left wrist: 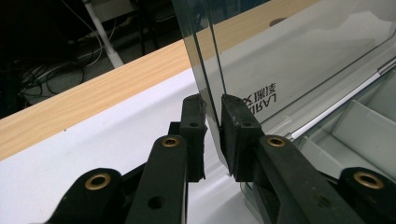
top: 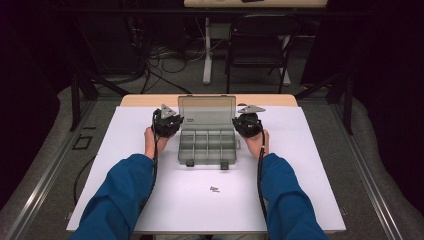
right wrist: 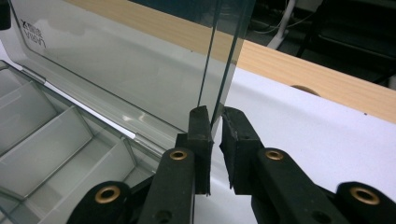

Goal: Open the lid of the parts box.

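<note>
Gripping the upright clear lid (top: 207, 109) of the compartment box (top: 206, 145) mid-table on the white mat (top: 125, 150), left gripper (left wrist: 213, 122) pinching its left edge, right gripper (right wrist: 216, 125) pinching its right edge, small dark part (top: 214, 189) lying nearer.

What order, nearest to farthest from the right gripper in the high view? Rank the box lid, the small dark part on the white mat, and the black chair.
1. Box lid: its right edge sits between the right gripper's jaws.
2. Small dark part: on the white mat, toward the person.
3. Black chair: far behind, on the floor.
</note>
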Demonstrator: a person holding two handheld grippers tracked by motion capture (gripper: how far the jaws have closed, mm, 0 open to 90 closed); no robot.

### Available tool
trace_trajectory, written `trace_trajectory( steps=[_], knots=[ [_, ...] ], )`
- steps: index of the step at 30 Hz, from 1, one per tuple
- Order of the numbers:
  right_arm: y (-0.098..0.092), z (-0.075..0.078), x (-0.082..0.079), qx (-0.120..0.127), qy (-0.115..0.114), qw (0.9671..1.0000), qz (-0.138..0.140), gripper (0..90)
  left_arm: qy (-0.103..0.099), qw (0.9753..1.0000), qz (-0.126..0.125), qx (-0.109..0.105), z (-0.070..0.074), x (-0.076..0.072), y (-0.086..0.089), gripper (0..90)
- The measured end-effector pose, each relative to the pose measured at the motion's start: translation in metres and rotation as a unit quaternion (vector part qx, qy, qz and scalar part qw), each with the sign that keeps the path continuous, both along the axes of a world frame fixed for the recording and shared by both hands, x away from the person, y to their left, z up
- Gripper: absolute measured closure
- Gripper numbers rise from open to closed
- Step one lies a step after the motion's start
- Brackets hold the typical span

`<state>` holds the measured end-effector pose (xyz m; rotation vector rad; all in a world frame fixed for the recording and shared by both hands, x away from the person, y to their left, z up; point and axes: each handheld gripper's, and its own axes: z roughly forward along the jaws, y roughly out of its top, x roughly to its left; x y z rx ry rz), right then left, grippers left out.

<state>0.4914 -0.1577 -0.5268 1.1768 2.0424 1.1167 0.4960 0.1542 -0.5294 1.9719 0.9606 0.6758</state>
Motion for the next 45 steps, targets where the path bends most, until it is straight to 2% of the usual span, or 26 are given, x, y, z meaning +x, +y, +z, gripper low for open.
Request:
trace_trajectory(
  steps=[13,16,23,29,32,34,36,38,40,41,42,45],
  knots=[
    [0.002,-0.004,0.008,-0.008,0.019,0.9998,-0.005,80.2,0.011,0.9998,0.004,0.019,-0.005,0.006,-0.004,76.9],
    [0.003,-0.007,0.009,-0.011,0.023,0.9997,-0.005,80.0,0.024,0.9994,0.006,0.025,-0.008,0.009,-0.004,75.3],
    [0.004,-0.011,0.011,-0.016,0.032,0.9993,-0.008,78.4,0.026,0.9991,0.010,0.032,-0.011,0.010,-0.005,75.1],
    [0.001,-0.009,0.009,-0.004,0.033,0.9994,-0.006,70.2,0.030,0.9991,0.010,0.027,-0.007,0.009,-0.001,65.2],
    [-0.001,-0.006,0.006,0.001,0.032,0.9995,0.001,64.5,0.030,0.9992,0.011,0.024,-0.004,0.007,0.002,56.7],
    [-0.004,-0.002,0.003,0.009,0.031,0.9994,0.008,56.9,0.031,0.9991,0.009,0.028,-0.001,0.004,0.004,46.2],
    [-0.005,-0.001,0.002,0.014,0.031,0.9993,0.013,55.0,0.036,0.9991,0.007,0.023,0.001,0.002,0.005,38.8],
    [-0.006,0.002,-0.002,0.018,0.029,0.9993,0.018,48.3,0.036,0.9992,0.002,0.019,0.004,0.000,0.007,36.7],
    [-0.008,0.006,-0.007,0.024,0.024,0.9991,0.025,45.6,0.031,0.9992,-0.005,0.026,0.007,-0.005,0.008,29.9],
    [-0.008,0.008,-0.013,0.025,0.019,0.9989,0.034,39.6,0.029,0.9992,-0.010,0.026,0.007,-0.008,0.008,28.1],
    [-0.008,0.008,-0.013,0.025,0.019,0.9989,0.034,39.6,0.030,0.9990,-0.013,0.030,0.008,-0.010,0.008,28.1],
    [-0.011,0.012,-0.027,0.037,0.011,0.9978,0.054,33.2,0.029,0.9985,-0.032,0.034,0.011,-0.022,0.009,22.1]
  ],
)
